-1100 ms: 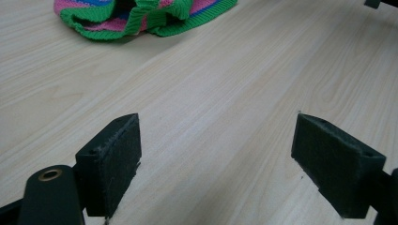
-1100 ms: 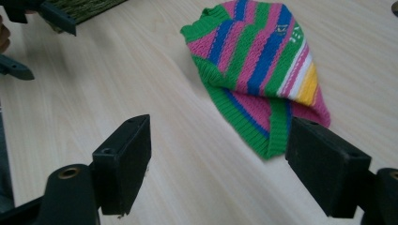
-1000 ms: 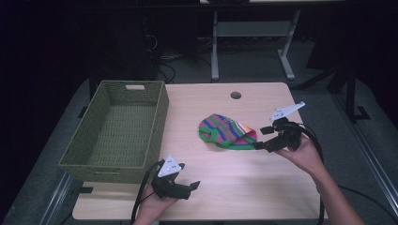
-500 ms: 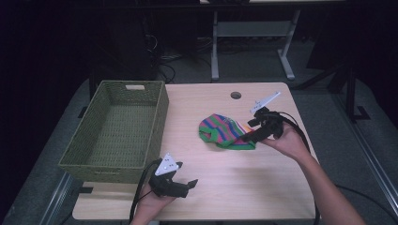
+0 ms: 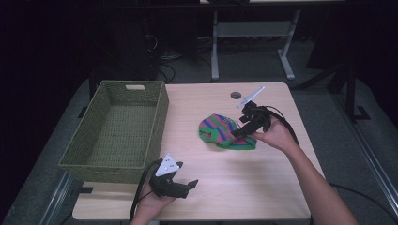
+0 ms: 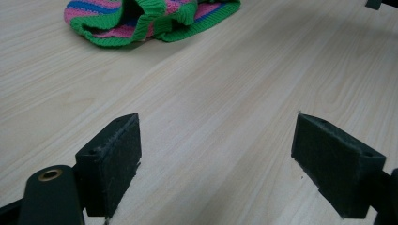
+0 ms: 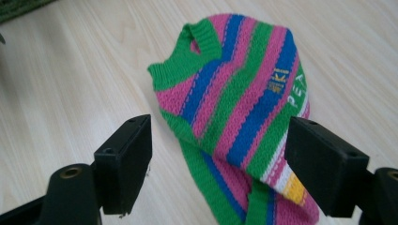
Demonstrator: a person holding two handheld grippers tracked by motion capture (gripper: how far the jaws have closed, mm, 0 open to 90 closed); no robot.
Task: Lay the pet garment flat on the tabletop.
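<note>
Fingers point(image 7: 338, 164) astride striped knit sweater point(image 7: 239, 112)

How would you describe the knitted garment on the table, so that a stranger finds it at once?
On the wooden table, look right of the green woven basket. The small knitted sweater lies flat there, just before the right gripper. Its pink, green and blue stripes make it the one many-coloured thing there.

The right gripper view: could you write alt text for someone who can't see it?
A small striped knitted sweater in green, pink and blue lies flat on a pale wooden table, with a little yellow label and white letters near one edge. Two black fingers of the right gripper rise from the bottom, spread wide apart over the sweater's lower end.
</note>
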